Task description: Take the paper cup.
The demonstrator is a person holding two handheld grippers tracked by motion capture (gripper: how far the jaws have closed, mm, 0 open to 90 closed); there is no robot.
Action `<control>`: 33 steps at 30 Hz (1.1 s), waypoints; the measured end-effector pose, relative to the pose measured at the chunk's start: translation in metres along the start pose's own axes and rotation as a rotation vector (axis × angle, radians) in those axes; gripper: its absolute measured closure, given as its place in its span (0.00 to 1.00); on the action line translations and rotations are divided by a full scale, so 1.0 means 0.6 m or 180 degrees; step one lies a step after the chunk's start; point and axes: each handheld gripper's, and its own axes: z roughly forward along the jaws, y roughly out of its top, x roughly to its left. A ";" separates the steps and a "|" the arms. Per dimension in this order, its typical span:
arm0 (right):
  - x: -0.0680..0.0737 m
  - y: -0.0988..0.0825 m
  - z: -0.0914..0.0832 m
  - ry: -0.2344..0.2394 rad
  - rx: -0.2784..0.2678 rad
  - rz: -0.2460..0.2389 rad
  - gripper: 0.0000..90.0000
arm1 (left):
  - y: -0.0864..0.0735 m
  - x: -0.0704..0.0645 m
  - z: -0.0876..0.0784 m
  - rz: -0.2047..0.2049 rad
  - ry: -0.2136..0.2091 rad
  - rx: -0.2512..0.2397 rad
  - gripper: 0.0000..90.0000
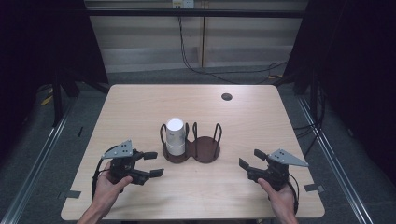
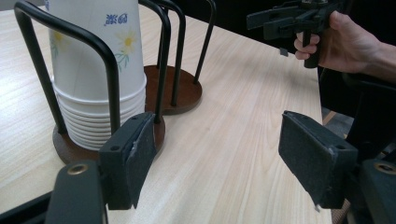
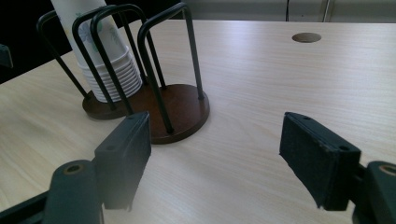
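a light wooden table seen from above, with a dark brown double cup holder near its centre. the holder has two round bases joined side by side, each ringed by black wire hoops. a stack of white paper cups, upside down and printed with small flowers, stands in the holder's compartment at 9 o'clock; the compartment at 3 o'clock has nothing in it. a small round cable hole sits in the table at about 1 o'clock from the holder.

the left hand-held gripper hovers at about 8 o'clock from the holder, near it but not touching, its jaws released and spread with nothing between them. in the left gripper view the cup stack stands just beyond the nearer jaw.

the right hand-held gripper hovers at about 4 o'clock from the holder, apart from it, jaws likewise released and holding nothing. each gripper is held by a bare hand coming in from 6 o'clock.
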 end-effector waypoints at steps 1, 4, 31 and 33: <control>0.000 0.000 -0.001 -0.0016 0.0028 0.0010 0.28 | 0.000 -0.001 0.000 0.0021 0.0026 0.0000 0.30; -0.003 0.000 -0.003 0.0007 0.0087 0.0034 0.27 | 0.001 -0.005 0.000 0.0050 0.0100 0.0035 0.27; 0.014 -0.002 -0.002 0.0442 0.0230 -0.0204 0.34 | 0.050 -0.012 0.010 0.0053 0.0057 0.0254 0.32; 0.015 -0.001 -0.003 0.0429 0.0234 -0.0220 0.34 | 0.055 -0.011 0.008 0.0052 0.0033 0.0209 0.33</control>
